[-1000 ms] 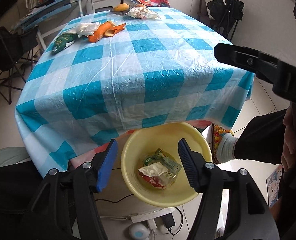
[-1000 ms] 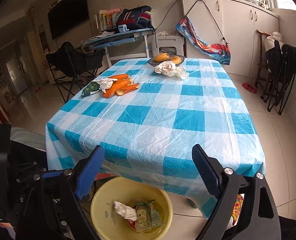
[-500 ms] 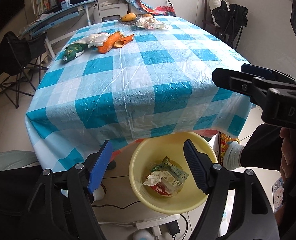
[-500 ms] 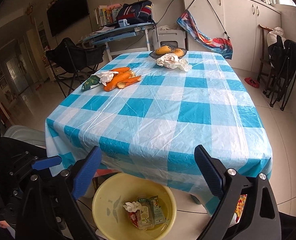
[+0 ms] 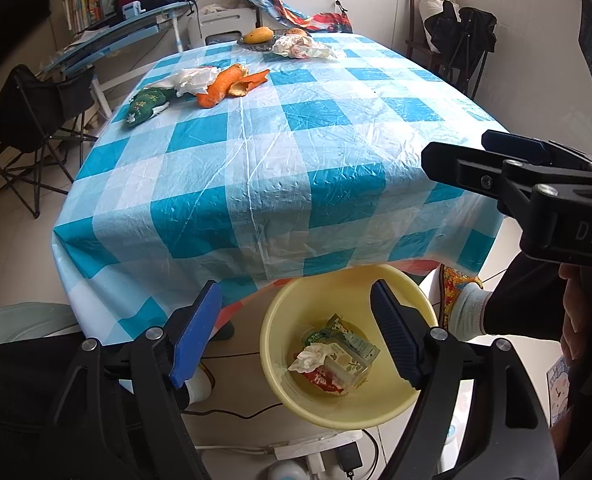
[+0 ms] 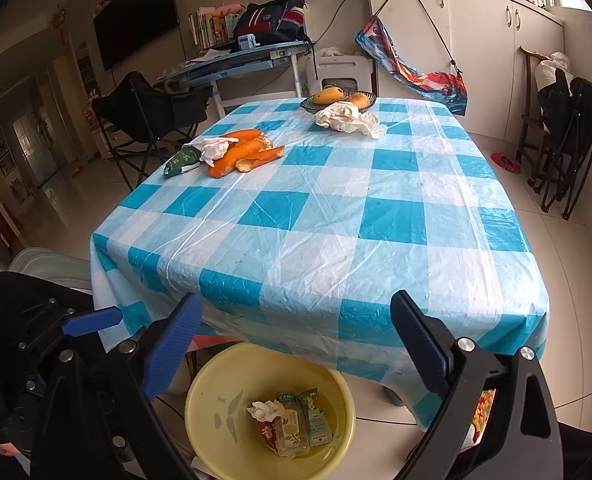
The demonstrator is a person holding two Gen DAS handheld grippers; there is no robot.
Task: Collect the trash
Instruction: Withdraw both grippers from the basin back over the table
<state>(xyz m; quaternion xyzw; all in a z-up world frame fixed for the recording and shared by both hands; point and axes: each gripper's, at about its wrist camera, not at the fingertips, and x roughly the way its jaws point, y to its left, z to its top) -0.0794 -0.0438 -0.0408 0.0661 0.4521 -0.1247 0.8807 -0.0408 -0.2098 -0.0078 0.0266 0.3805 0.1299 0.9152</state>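
Observation:
A yellow basin point(image 5: 338, 410) point(image 6: 216, 400) stands on the floor under the table's near edge and holds a tissue, a small bottle and wrappers point(image 5: 330, 362) point(image 6: 286, 420). On the blue checked tablecloth point(image 5: 280, 160) point(image 6: 336, 216), far left, lie orange peels point(image 5: 228, 86) point(image 6: 244, 152), a crumpled tissue point(image 5: 194, 80) point(image 6: 216, 146) and a green wrapper point(image 5: 146, 104) point(image 6: 182, 160). Crumpled paper point(image 5: 302, 46) point(image 6: 348, 118) lies at the far end. My left gripper point(image 5: 296, 332) and right gripper point(image 6: 296, 344) are both open and empty above the basin.
A fruit bowl point(image 6: 338, 98) stands at the table's far end. A folding chair point(image 6: 148, 108) and a desk point(image 6: 240, 60) stand to the left. A power strip and cables point(image 5: 316, 448) lie by the basin. The person's foot point(image 5: 462, 300) is at the right.
Both grippers have risen and drawn back from the basin, so more of the table top shows. Both stay open and empty.

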